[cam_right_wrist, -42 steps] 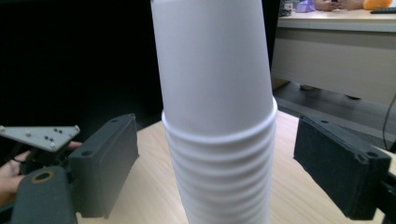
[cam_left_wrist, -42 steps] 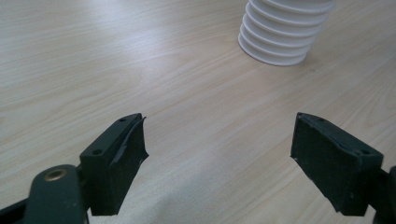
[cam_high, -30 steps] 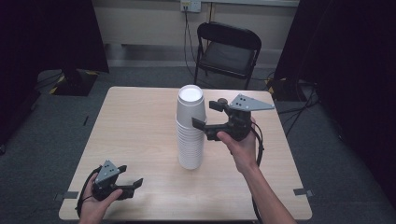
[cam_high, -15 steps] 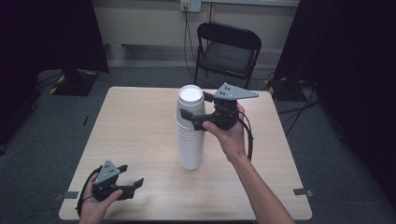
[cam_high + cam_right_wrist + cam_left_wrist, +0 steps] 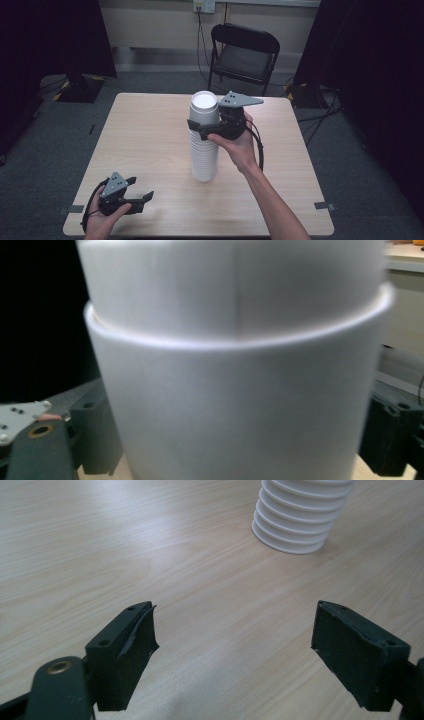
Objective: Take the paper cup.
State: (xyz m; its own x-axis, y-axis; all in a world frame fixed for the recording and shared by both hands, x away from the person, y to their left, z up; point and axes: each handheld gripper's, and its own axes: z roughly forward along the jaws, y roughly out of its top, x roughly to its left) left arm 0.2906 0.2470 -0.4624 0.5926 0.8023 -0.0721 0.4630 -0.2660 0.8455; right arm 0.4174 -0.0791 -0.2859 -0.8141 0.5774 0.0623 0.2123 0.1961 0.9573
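White cup stack — right claw astride its top.

White stack of cups, pale wood-grain table, black right gripper, black chair
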